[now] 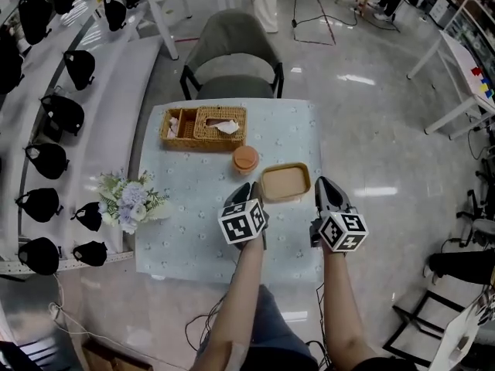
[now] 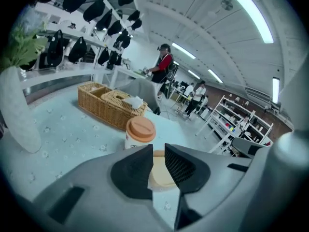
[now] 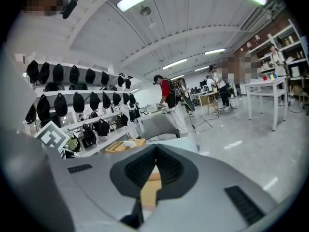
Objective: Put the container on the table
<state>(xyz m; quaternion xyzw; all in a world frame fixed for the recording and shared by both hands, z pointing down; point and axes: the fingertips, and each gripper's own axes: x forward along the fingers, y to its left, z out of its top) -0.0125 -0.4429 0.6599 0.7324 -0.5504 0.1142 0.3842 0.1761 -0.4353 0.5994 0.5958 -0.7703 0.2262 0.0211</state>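
1. While both grippers are being held over the table (image 1: 178, 238), one of each thing is being counted on it: one container (image 1: 285, 182), one orange-lidded cup (image 1: 246, 159), one wicker basket (image 1: 203, 127) and one bunch of flowers (image 1: 130, 199). One chair (image 1: 232, 56) is being shown at the table's far edge.
2. Two grippers are being counted. The left gripper (image 2: 158, 153) is being held with a narrow gap between its jaws and nothing gripped. The right gripper (image 3: 155, 151) is being held with its jaw tips together, also on nothing.
3. Much of the container is being hidden by the jaws in both gripper views, with only a tan patch being shown through each gap. Whether its top is a lid cannot be told. The flowers are being cut off by the frame in the left gripper view.
4. The container is being shown as a shallow rectangle with rounded corners, tan on top with a paler rim. It is lying flat on the table, toward the person's side, with one gripper just beside each short end.
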